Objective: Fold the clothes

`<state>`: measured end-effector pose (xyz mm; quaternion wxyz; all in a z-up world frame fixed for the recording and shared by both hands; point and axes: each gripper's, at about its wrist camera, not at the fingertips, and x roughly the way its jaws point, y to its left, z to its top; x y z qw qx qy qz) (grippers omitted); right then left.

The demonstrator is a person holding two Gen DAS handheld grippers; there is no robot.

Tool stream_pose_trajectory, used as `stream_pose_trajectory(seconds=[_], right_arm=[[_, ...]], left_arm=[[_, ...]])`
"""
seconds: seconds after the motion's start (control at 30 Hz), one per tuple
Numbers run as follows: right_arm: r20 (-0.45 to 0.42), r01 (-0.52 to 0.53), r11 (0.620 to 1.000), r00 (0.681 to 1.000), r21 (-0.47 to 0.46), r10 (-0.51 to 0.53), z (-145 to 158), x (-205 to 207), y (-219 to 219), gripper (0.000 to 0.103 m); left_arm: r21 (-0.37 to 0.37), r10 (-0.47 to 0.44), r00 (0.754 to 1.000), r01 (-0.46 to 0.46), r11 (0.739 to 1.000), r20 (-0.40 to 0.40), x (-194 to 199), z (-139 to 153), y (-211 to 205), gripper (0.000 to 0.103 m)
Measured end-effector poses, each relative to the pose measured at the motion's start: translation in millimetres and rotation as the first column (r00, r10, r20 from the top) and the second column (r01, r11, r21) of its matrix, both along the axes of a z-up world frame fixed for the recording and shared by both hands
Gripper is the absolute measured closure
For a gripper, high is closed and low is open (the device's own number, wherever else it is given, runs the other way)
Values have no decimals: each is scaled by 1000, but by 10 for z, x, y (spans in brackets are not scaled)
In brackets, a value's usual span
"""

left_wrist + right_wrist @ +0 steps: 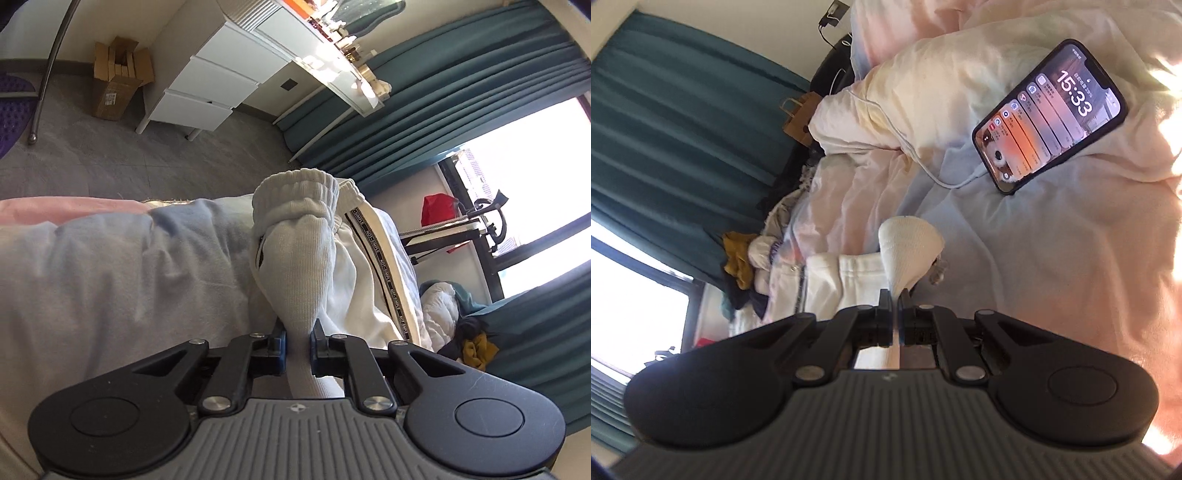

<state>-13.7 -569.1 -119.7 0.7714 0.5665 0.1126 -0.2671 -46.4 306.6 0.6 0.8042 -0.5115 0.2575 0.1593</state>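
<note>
White sweatpants [295, 236] with an elastic waistband and a black-and-white lettered side stripe [376, 254] lie over the bed. My left gripper [298, 334] is shut on a bunched fold of the pants near the waistband. In the right wrist view the same white pants [834, 280] lie on the bed, and my right gripper [894, 295] is shut on a ribbed cuff or corner of them [907, 243], which stands up in a cone.
A bed with pale pink and blue duvet [1052, 258]. A lit phone [1051, 114] on a white charging cable lies on the duvet. A white drawer unit [210, 85], cardboard box [118, 81], teal curtains [461, 92] and a clothes pile [469, 339] surround the bed.
</note>
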Motion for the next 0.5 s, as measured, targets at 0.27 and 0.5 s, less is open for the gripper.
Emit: stream_pose_trajectory(seconds=[0.27,0.5], right_arm=[[36,-46,995,998,-87,49,496,409,-123,98],[-40,-117,975,993,-190,111,911,1707,-148,98]], left_arm=[[0,-59,998,59,998,11,338,335,131,91],[16,-56,996,57,998,-65,1641,618,113,91]])
